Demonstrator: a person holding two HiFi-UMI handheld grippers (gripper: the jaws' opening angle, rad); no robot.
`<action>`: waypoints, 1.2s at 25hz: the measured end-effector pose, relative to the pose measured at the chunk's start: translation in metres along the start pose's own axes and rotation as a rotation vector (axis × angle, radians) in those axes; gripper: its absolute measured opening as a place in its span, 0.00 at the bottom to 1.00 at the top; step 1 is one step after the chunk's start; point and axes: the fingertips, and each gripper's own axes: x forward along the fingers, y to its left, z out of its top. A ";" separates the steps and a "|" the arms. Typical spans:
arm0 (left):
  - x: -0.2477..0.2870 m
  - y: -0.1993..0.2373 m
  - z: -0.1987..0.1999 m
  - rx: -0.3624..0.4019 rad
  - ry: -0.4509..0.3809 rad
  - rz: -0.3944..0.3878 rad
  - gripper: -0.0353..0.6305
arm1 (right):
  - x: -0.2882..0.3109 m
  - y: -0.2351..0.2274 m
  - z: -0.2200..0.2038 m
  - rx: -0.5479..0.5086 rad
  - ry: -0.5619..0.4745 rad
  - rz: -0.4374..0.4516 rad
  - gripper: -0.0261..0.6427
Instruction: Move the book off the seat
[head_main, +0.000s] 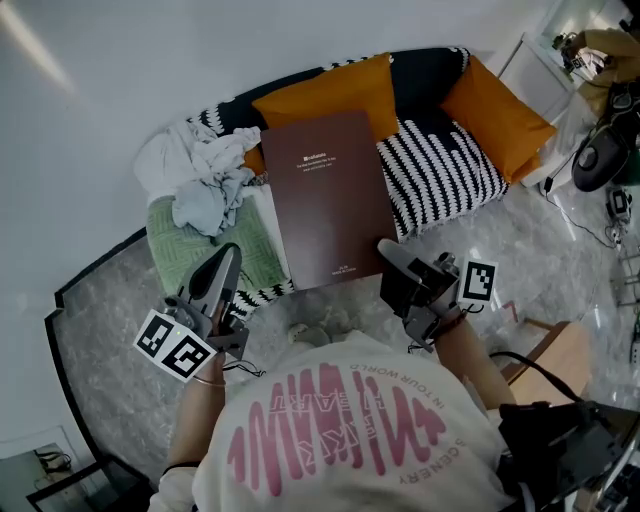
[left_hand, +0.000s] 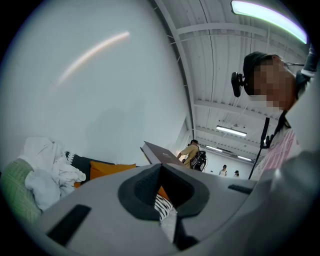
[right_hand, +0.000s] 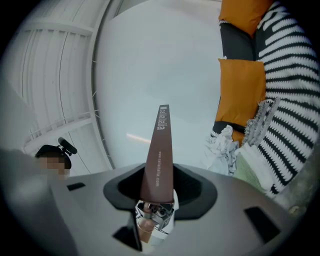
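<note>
A large dark-brown book (head_main: 325, 195) hangs tilted over the seat's cushions. My right gripper (head_main: 392, 255) is shut on its near right corner. In the right gripper view the book's spine (right_hand: 159, 155) rises straight up from between the jaws of that gripper (right_hand: 156, 200). My left gripper (head_main: 228, 255) is at the lower left, beside the green cloth and apart from the book, pointing upward; its jaws look shut with nothing in them. In the left gripper view the book's edge (left_hand: 160, 152) shows beyond my left gripper (left_hand: 167, 220).
On the seat lie orange cushions (head_main: 335, 90) (head_main: 495, 115), a black-and-white striped cushion (head_main: 445, 170), crumpled white clothes (head_main: 200, 165) and a green cloth (head_main: 190, 245). A wooden piece (head_main: 550, 360) stands on the marble floor at right. People (left_hand: 192, 152) stand far off.
</note>
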 end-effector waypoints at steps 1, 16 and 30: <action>0.006 -0.003 -0.001 0.000 0.007 -0.014 0.06 | -0.006 0.000 0.003 -0.002 -0.017 -0.003 0.28; 0.134 -0.110 -0.052 0.012 0.148 -0.370 0.06 | -0.187 0.025 0.033 -0.116 -0.435 -0.131 0.28; 0.214 -0.163 -0.116 -0.021 0.361 -0.679 0.06 | -0.282 0.020 0.031 -0.154 -0.794 -0.225 0.28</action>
